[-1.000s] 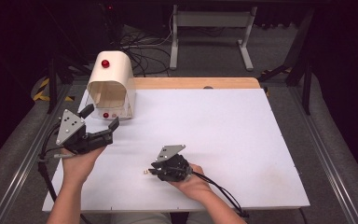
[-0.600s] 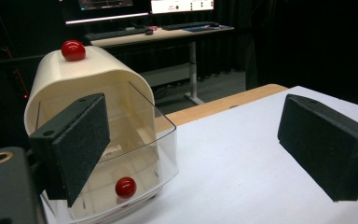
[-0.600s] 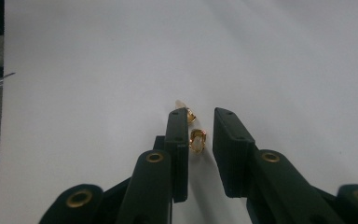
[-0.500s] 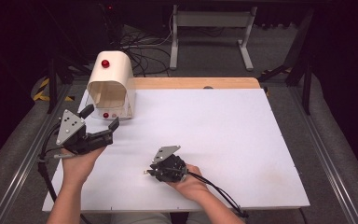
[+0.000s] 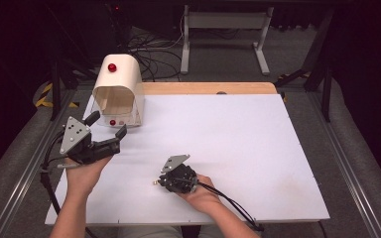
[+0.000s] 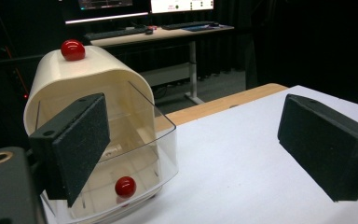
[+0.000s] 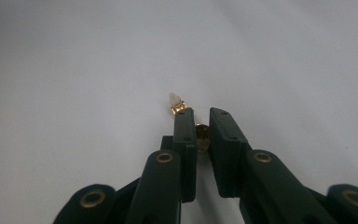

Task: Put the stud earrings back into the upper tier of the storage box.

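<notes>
Pinching a small gold-coloured metal piece with a whitish tip [image 7: 179,104], the right gripper [image 7: 200,122] has just been closing its jaws on it, low on the white table [image 5: 258,148], well in front of the cream domed box with a clear door [image 5: 118,94]. Lifting should be slow and straight (the grip is narrow). Two red balls [image 6: 125,186] sit on that box. The left gripper [image 5: 108,133], one of two, hovers beside it with jaws apart.

Left gripper [image 5: 106,130] held level, fingers wide; right gripper [image 5: 157,182] low, fingers just closing.
</notes>
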`<state>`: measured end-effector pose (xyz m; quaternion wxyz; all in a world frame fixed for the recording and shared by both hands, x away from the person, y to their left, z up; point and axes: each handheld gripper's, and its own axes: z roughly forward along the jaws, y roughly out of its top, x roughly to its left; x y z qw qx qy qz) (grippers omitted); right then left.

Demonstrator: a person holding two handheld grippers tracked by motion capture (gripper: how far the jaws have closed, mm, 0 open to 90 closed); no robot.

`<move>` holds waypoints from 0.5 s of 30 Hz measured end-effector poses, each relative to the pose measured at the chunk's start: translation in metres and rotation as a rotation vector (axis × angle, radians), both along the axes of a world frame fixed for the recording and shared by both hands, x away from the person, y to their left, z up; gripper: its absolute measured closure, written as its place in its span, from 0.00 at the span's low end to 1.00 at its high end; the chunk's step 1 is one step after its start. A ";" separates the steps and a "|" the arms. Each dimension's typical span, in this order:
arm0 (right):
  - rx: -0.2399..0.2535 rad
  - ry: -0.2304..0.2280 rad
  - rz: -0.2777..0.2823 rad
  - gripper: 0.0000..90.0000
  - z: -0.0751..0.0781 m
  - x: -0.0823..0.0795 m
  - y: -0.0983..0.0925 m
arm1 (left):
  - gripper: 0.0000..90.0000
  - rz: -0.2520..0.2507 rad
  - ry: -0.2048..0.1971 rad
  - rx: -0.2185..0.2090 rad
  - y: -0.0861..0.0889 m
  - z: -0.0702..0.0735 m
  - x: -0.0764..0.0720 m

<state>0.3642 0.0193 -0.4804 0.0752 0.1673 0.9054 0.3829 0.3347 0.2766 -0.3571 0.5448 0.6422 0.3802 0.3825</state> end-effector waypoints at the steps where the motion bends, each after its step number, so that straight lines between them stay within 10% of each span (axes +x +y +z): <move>1: -0.007 -0.009 0.002 0.91 0.000 0.000 0.001 | 0.11 0.000 0.000 0.001 0.000 0.000 0.000; 15: 0.017 -0.045 0.002 0.92 0.003 -0.004 0.002 | 0.11 -0.002 0.000 0.001 0.000 0.000 0.000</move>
